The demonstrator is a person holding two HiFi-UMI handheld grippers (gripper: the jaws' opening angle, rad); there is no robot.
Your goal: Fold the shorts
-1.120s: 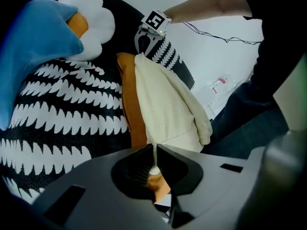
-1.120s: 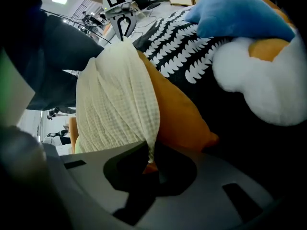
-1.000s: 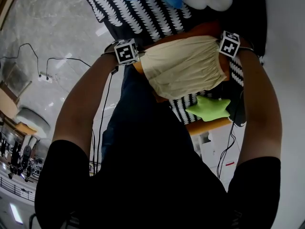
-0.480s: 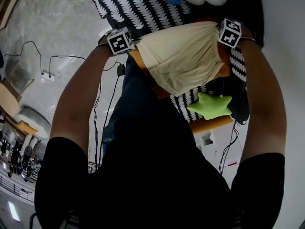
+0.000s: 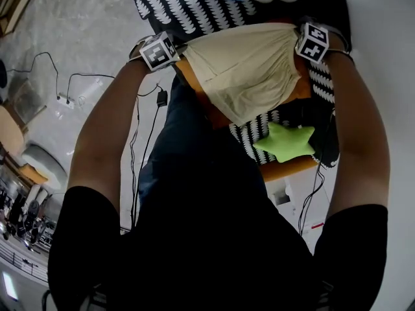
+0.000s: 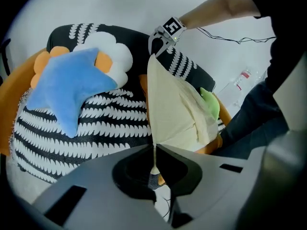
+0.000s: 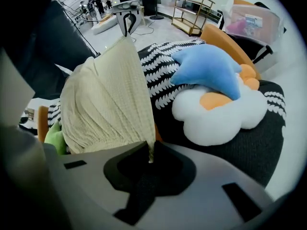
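the shorts (image 5: pixel 249 70) were pale cream, of a finely ribbed cloth, and hung spread out in the upper middle of the head view. their top edge was pulled taut, with one corner pinched in the left gripper (image 6: pixel 154 150) and the other in the right gripper (image 7: pixel 149 152). the rest sagged below to a rounded point.

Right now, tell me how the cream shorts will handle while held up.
Probably floppy: the shorts sag between the left gripper and right gripper. Likely light: two thin corner pinches hold them up. They may swing if moved fast.
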